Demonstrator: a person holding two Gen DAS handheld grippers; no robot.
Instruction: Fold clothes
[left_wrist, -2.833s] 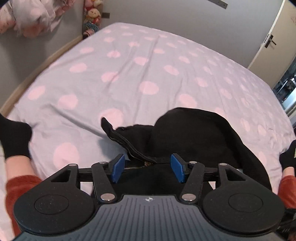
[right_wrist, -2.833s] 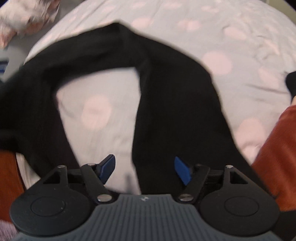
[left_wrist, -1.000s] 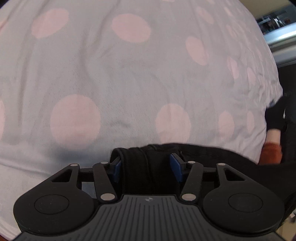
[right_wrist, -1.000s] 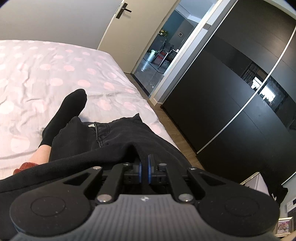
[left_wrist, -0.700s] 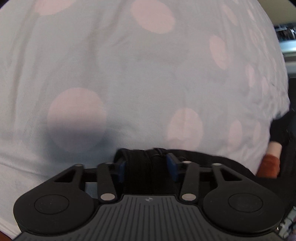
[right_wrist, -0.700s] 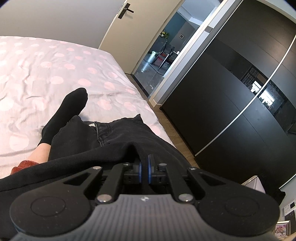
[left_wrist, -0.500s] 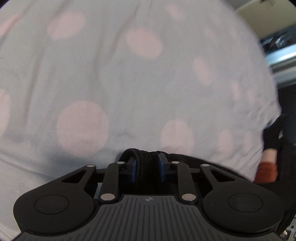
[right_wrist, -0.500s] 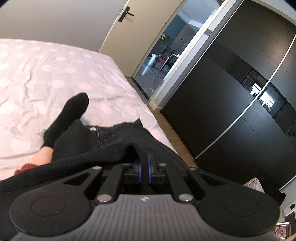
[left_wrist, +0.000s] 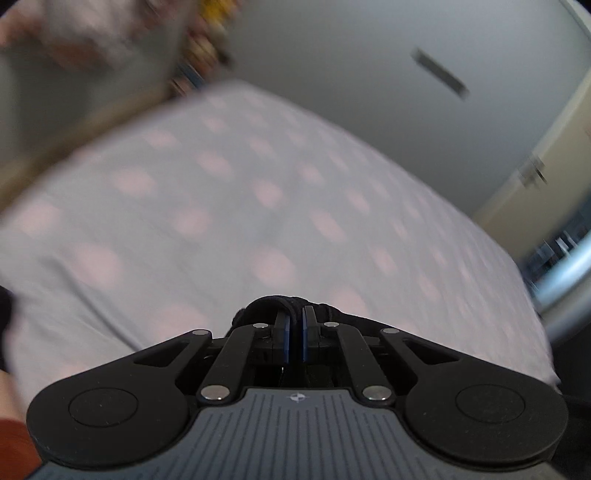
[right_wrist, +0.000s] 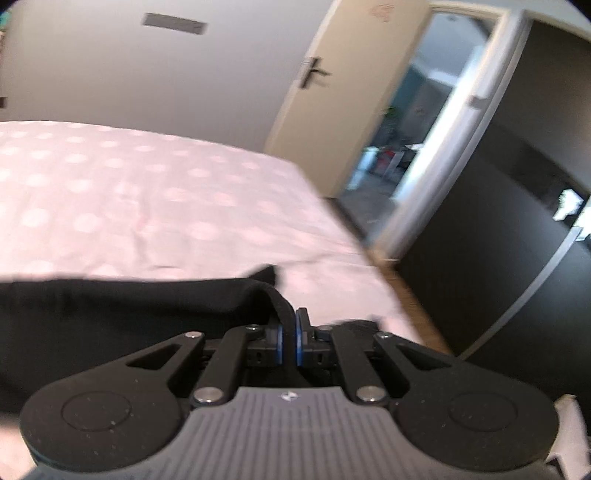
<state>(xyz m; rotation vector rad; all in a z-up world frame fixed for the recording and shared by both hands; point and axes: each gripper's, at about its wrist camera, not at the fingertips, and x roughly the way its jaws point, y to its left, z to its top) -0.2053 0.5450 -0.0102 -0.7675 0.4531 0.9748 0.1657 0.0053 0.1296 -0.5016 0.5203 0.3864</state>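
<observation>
A pair of black jeans hangs between my two grippers above the bed. My left gripper is shut on a bunched black edge of the jeans, which pokes out just past the blue pads. My right gripper is shut on another folded edge of the jeans, and the dark cloth stretches away to the left from it. Most of the garment is hidden below both grippers. Both views are blurred by motion.
The bed has a lilac cover with pink dots. A cream door stands open at the right, with a black wardrobe beside it. Soft toys sit blurred at the far left by the grey wall.
The left gripper closed on the black cloth, then swung up and tilted back, so the far wall and door now show. The right gripper kept its grip and lifted, with the jeans pulled taut.
</observation>
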